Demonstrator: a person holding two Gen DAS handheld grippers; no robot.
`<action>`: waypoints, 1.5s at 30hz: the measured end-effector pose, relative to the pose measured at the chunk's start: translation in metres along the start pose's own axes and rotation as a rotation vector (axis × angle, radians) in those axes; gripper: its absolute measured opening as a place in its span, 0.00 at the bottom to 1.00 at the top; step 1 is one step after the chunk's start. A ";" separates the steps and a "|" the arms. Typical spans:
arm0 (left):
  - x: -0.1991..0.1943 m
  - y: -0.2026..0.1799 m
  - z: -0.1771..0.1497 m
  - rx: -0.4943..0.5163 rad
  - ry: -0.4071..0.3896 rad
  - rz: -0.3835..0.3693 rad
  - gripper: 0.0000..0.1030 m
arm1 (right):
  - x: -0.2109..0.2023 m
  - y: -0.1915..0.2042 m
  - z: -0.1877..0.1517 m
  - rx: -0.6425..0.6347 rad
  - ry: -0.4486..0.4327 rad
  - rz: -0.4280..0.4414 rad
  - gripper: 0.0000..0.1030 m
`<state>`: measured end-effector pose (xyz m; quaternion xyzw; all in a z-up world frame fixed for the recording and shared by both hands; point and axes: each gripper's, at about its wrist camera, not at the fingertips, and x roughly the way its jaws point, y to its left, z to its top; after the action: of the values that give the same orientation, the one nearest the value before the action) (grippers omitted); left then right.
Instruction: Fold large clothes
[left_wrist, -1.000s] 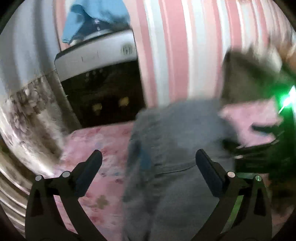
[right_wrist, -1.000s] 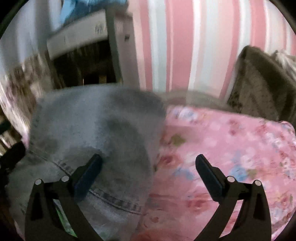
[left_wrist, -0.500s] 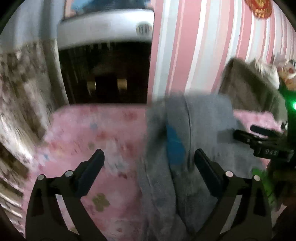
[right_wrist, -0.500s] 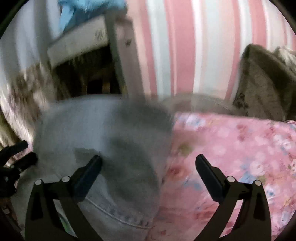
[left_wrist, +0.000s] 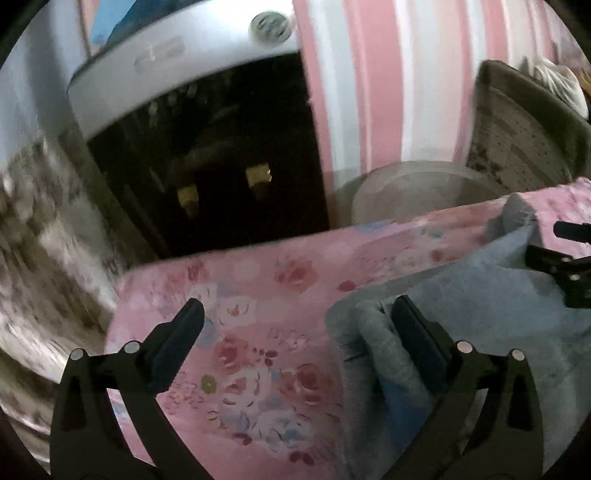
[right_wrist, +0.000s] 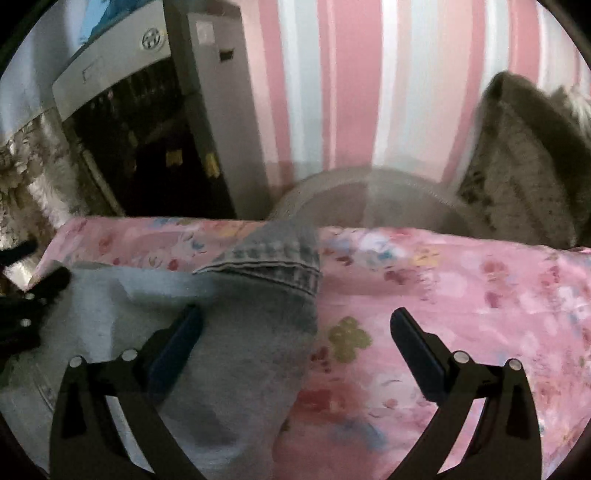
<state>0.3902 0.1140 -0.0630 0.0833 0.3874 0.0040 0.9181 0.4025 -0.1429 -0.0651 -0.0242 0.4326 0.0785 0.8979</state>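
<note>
Your left gripper (left_wrist: 295, 325) hangs with jaws spread wide and nothing between them, its right finger (left_wrist: 417, 339) pressed against a rolled, fleecy fold of the jeans (left_wrist: 480, 306). Your right gripper (right_wrist: 295, 332) is equally wide apart and holds nothing, its left finger (right_wrist: 177, 343) over the denim and the other over bare bedding.

The jeans (right_wrist: 229, 343) are soft, faded grey-blue denim, lying in a rumpled heap on the bedspread (right_wrist: 443, 295), toward its left side in the right wrist view. A stitched hem (right_wrist: 273, 266), darker and double-seamed, turns up at the heap's far end and points toward the bed's far edge; the long axis seems to run from near to far, though the bunched cloth hides the full outline. The bedspread (left_wrist: 258, 332) is smooth pink cotton printed with roses and pale flowers.

Past the far edge stands a round, pale, translucent tub (right_wrist: 369, 199), beside a dark, coarse-woven cushion (right_wrist: 524, 177) at right. At left, a white-topped cabinet (left_wrist: 177, 66) opens onto a dark interior. A wall (right_wrist: 351, 81) of vertical pink, white and pale blue stripes closes the scene.
</note>
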 end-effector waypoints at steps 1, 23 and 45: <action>0.005 0.004 -0.005 -0.032 -0.001 -0.018 0.97 | -0.001 0.003 0.004 -0.018 0.011 -0.016 0.98; -0.136 -0.015 -0.106 -0.169 -0.134 -0.096 0.96 | -0.141 0.019 -0.141 0.070 -0.173 0.070 0.98; -0.098 -0.009 -0.132 -0.374 -0.042 -0.266 0.97 | -0.105 0.033 -0.150 0.134 -0.101 0.282 0.81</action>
<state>0.2267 0.1179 -0.0855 -0.1398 0.3682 -0.0470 0.9180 0.2166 -0.1395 -0.0762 0.1008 0.3903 0.1760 0.8981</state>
